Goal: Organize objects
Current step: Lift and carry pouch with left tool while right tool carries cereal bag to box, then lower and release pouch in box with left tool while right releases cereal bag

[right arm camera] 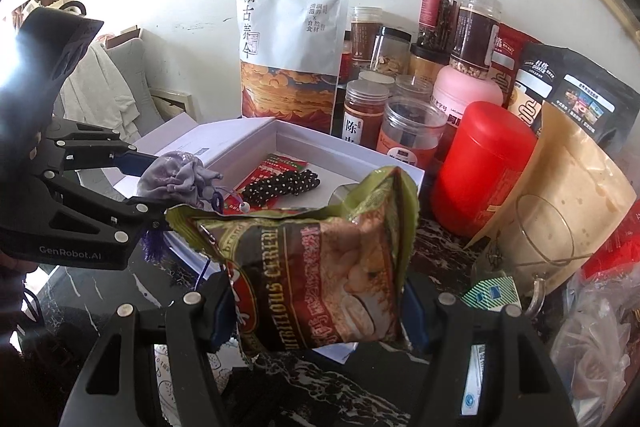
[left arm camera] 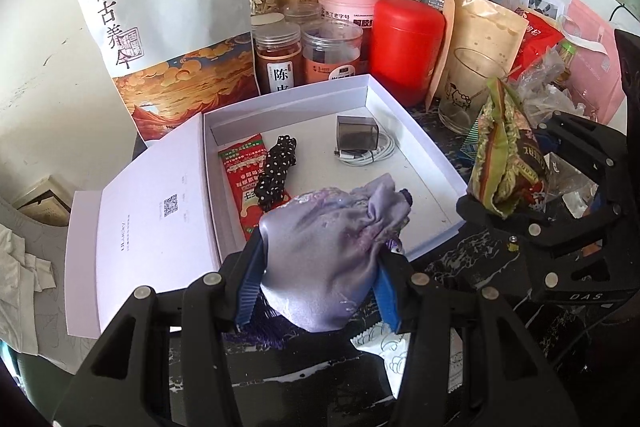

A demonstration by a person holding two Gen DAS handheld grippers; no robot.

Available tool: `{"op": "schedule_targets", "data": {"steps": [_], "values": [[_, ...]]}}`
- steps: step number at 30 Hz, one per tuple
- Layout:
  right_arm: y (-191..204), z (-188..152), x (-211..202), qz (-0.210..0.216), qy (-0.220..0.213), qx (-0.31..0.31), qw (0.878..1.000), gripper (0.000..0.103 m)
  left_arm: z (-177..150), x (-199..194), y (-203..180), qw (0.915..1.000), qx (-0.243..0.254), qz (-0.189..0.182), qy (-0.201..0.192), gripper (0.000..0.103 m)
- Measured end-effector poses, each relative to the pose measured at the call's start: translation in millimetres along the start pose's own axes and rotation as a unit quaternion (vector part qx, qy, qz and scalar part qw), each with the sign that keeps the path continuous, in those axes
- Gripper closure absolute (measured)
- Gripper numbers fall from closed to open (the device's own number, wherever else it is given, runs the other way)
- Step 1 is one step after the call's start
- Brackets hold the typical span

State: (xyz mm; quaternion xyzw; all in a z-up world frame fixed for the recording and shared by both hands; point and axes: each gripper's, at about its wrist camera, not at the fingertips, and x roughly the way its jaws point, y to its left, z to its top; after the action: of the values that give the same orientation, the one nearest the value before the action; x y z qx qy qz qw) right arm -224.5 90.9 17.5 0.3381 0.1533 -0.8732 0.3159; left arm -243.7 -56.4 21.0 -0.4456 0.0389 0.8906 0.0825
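Now | surface: dark marbled table [left arm camera: 472, 267], probably stone | left jaws grip pouch [left arm camera: 332, 259] | right jaws grip cereal packet [right arm camera: 320, 283]

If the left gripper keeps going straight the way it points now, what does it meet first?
Probably the floor of the open white box, near the polka-dot item. The left gripper, jaws shut on the purple pouch, aims down into it; depth is unclear.

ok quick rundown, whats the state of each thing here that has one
white box: open, lid lying beside it
left gripper: shut on the purple pouch
purple pouch: drawn closed, held above the box's near edge
right gripper: shut on the cereal packet
cereal packet: sealed, held off the table
red canister: lid on, upright
glass mug: upright, looks empty
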Motion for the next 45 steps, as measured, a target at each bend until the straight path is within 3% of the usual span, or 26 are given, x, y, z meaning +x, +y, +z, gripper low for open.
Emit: {"op": "schedule_targets", "data": {"steps": [25,31,42,45], "values": [[-31.8,51.6,57.8,-0.002,-0.022,0.019,1.0,0.035,72.3,55.9,37.0,0.9987,-0.033,0.025,-0.03,0.056],[-42.5,62.2,72.6,-0.013,-0.019,0.037,0.999,0.035,88.3,70.5,44.0,0.9969,-0.043,0.054,-0.038,0.056],[-47.9,51.2,107.9,-0.014,0.011,0.038,0.999,0.036,83.6,109.3,52.9,0.9958,-0.049,0.076,-0.012,0.056],[-49.6,48.8,112.2,-0.005,0.014,0.038,0.999,0.035,80.0,118.7,51.2,0.997,-0.043,0.065,-0.002,0.056]]}}
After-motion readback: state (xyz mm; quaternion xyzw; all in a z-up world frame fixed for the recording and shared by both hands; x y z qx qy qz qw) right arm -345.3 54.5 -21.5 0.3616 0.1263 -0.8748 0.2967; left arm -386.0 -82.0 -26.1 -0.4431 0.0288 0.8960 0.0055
